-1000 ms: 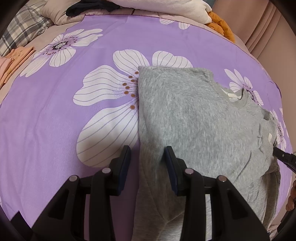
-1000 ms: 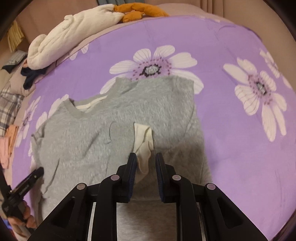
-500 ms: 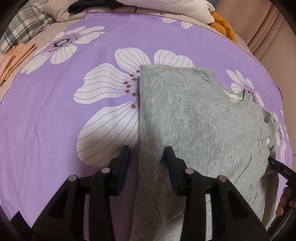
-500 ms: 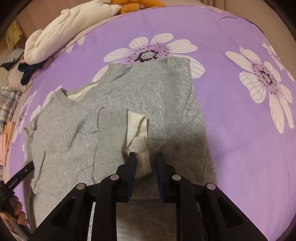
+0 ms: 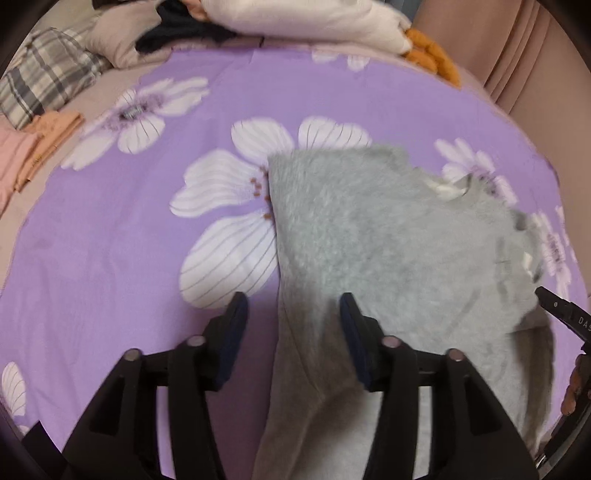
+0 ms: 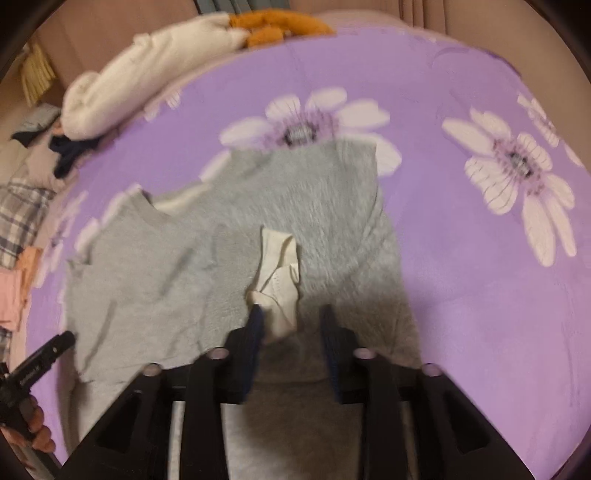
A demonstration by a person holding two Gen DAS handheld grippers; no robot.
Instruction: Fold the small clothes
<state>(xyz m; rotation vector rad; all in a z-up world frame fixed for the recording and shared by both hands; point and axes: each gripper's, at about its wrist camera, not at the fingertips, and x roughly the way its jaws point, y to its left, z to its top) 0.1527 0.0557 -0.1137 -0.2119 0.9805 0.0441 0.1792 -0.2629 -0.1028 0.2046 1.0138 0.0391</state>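
Right wrist: right gripper (image 6: 291, 325) opening, cream cuff (image 6: 279, 273) of grey top (image 6: 155, 280) loose between jaws.

Bare purple sheet (image 5: 110, 277) flanks the grey top (image 5: 369, 240) on both sides — passable; piled clothes (image 5: 295, 18) block the far edge.

Dim warm indoor light, both fisheye views motion-blurred, soft dark shadow on the grey sweater (image 6: 295, 206) just ahead of the right gripper (image 6: 291, 325), black vignette bending every corner.
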